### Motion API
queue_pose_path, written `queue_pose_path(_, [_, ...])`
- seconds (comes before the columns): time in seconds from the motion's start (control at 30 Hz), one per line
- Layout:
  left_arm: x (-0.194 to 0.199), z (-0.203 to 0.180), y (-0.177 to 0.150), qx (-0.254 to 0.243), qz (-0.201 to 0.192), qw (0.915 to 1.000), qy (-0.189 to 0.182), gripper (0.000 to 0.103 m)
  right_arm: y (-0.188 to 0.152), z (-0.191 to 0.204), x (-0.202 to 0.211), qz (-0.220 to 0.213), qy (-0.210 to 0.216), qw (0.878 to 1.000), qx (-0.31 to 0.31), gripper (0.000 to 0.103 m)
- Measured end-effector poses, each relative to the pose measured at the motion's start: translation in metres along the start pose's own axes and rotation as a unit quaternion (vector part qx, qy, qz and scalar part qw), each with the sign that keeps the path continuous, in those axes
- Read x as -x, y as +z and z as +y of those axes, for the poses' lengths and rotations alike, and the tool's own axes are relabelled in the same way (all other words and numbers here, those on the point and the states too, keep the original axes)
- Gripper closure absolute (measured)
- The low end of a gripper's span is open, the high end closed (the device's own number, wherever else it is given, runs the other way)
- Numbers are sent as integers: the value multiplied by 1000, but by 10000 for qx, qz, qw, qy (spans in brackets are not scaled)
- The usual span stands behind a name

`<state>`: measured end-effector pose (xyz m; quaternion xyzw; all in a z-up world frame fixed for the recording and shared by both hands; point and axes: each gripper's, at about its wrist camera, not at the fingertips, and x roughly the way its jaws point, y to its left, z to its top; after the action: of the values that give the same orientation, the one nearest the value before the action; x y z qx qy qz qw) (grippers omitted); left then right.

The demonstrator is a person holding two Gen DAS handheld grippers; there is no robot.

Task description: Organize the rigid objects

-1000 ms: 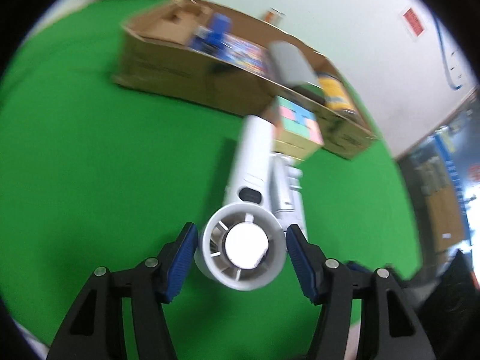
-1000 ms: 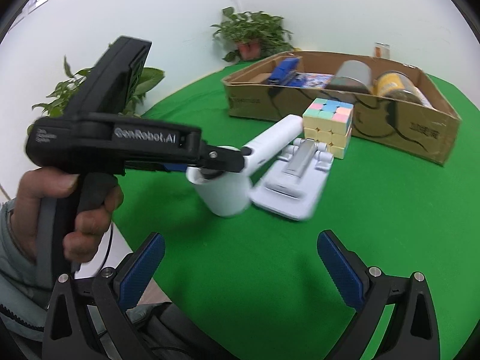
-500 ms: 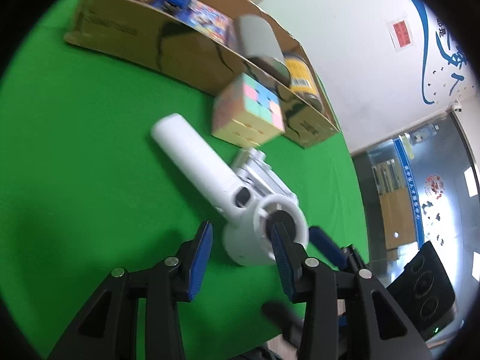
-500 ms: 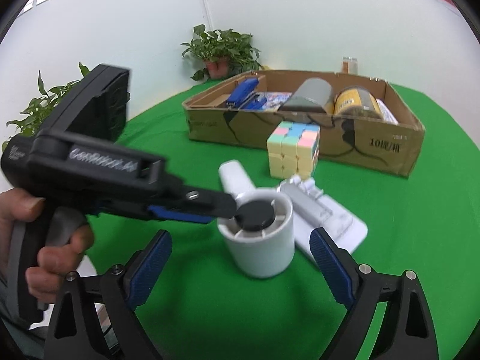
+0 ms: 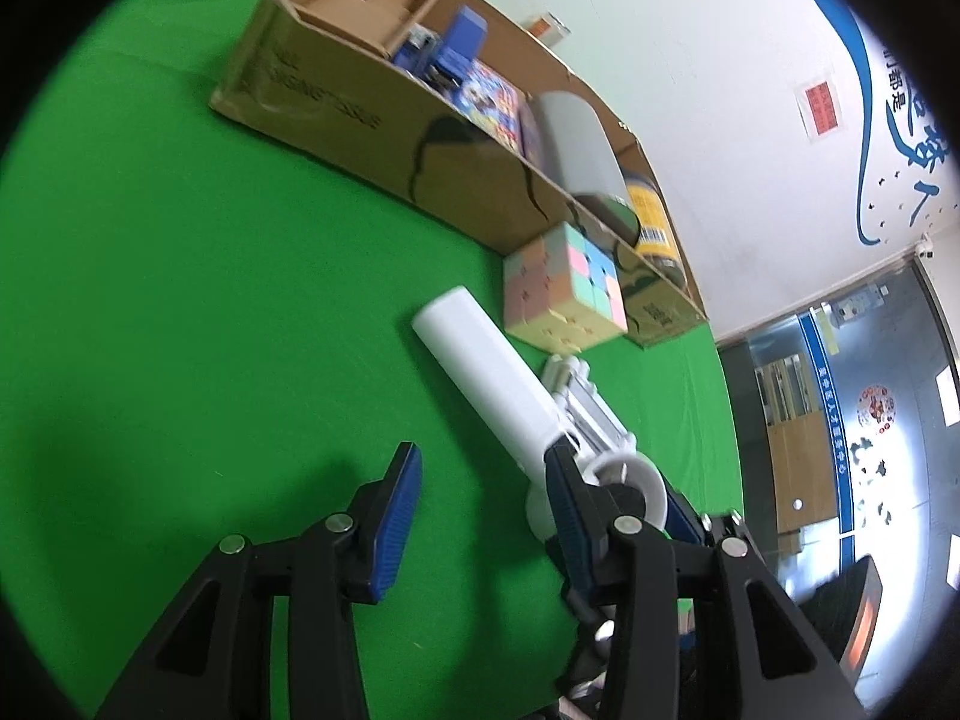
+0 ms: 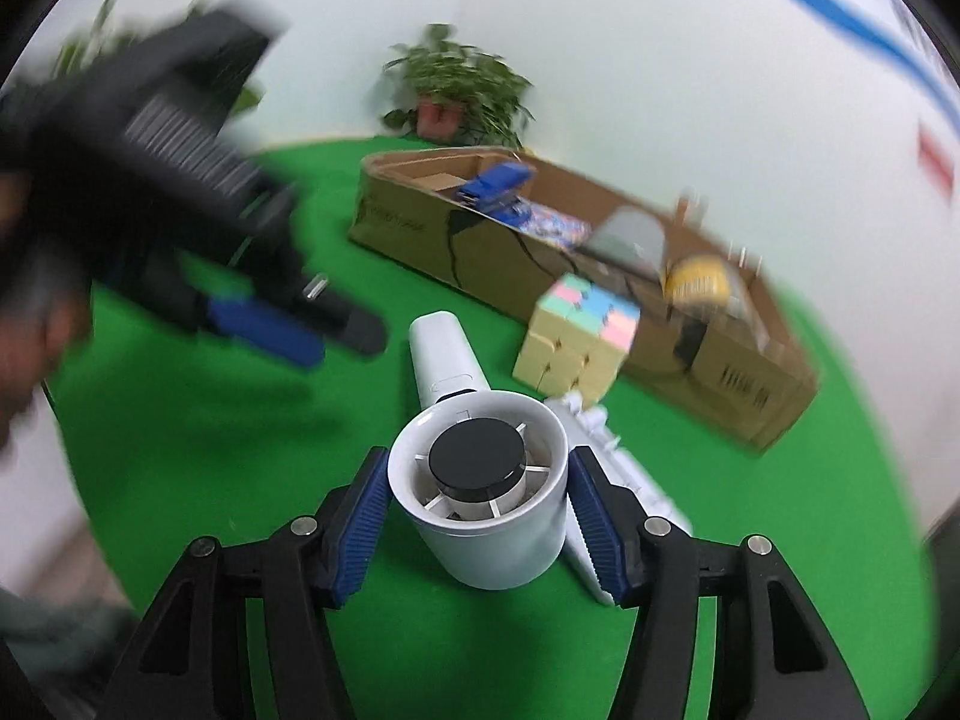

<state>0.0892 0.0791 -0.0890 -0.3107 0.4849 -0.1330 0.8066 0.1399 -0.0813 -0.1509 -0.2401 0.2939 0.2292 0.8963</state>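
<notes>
A white hair dryer (image 6: 474, 480) stands on its barrel on the green cloth, handle (image 5: 486, 384) lying toward the box. My right gripper (image 6: 477, 516) has its jaws on both sides of the barrel, touching it. My left gripper (image 5: 480, 516) is open and empty, drawn off to the dryer's left; it shows blurred in the right wrist view (image 6: 282, 330). A pastel puzzle cube (image 6: 579, 333) (image 5: 564, 294) sits in front of a long cardboard box (image 6: 480, 264) (image 5: 372, 120).
A white folding stand (image 6: 612, 474) lies right of the dryer. The box holds a blue stapler (image 6: 492, 183), a grey cylinder (image 5: 579, 144) and a yellow can (image 5: 654, 222). Potted plants (image 6: 462, 90) stand behind the table.
My left gripper let go of the hair dryer and pulled away to the left. My right gripper moved in and closed around the dryer's barrel.
</notes>
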Motion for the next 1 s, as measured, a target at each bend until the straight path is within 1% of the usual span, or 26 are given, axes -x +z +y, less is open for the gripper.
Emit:
queue_pose_path(0.03, [3,2,1,-1,-24,10000,6,59,0,11,1,-36,-123,9995,289,44])
queue_pose_path(0.07, [5,4,3,-3,-30,10000,4,52,1,21,4,-103,-97,9984,548,42])
queue_pose_path(0.1, [7,6,4,-1,-31,10000,-13,48,1,27,9,-213,73,9976,657,34])
queue_pose_path(0.13, [8,6,5,-2,-31,10000,-42,43,1,30,14,-286,355,9968,653,19])
queue_pose_path(0.17, [8,7,5,-10,-28,10000,-63,42,2,29,21,-359,727,9955,499,12])
queue_pose_path(0.2, [9,8,6,-27,-8,10000,-64,42,3,26,25,-425,946,9942,289,3])
queue_pose_path(0.23, [9,8,6,-52,49,10000,-61,42,4,20,29,-478,1138,9924,18,2])
queue_pose_path(0.27, [9,9,5,-56,85,9999,-72,42,4,9,31,-486,1382,9886,-356,2])
queue_pose_path(0.33, [5,11,4,-49,176,9998,-90,42,4,-8,29,-374,1617,9817,-936,2])
queue_pose_path(0.37, [2,11,3,-37,231,9997,-88,42,4,-18,22,-226,1710,9773,-1227,2])
queue_pose_path(0.47, [-9,13,-2,75,417,9989,-185,42,1,-22,11,87,1930,9698,-1487,4])
queue_pose_path(0.53, [-16,13,-3,141,527,9983,-209,42,2,-17,5,178,2048,9661,-1565,10])
queue_pose_path(0.6, [-21,12,-4,115,592,9980,-179,42,3,-11,0,278,2204,9612,-1633,13])
queue_pose_path(0.67, [-24,9,-4,100,619,9978,-226,42,4,-4,-1,285,2233,9602,-1656,15])
queue_pose_path(0.7, [-25,8,-4,67,635,9977,-233,42,4,-1,-3,284,2180,9616,-1643,16])
queue_pose_path(0.77, [-28,4,-4,-20,636,9978,-207,42,4,3,-5,329,2060,9643,-1634,25])
queue_pose_path(0.83, [-29,2,-4,-51,658,9977,-162,44,2,3,-8,434,1884,9660,-1719,41])
queue_pose_path(0.9, [-29,3,-2,-11,706,9974,-130,46,-1,1,-17,618,1825,9626,-1906,43])
queue_pose_path(0.93, [-30,3,-1,-21,735,9973,-73,53,-3,0,-20,656,1839,9606,-1977,43])
queue_pose_path(0.97, [-31,2,0,-80,752,9971,27,62,-4,1,-21,650,1811,9603,-2018,43])
queue_pose_path(1.0, [-32,2,1,-127,760,9970,99,65,-4,3,-21,661,1768,9610,-2022,43])
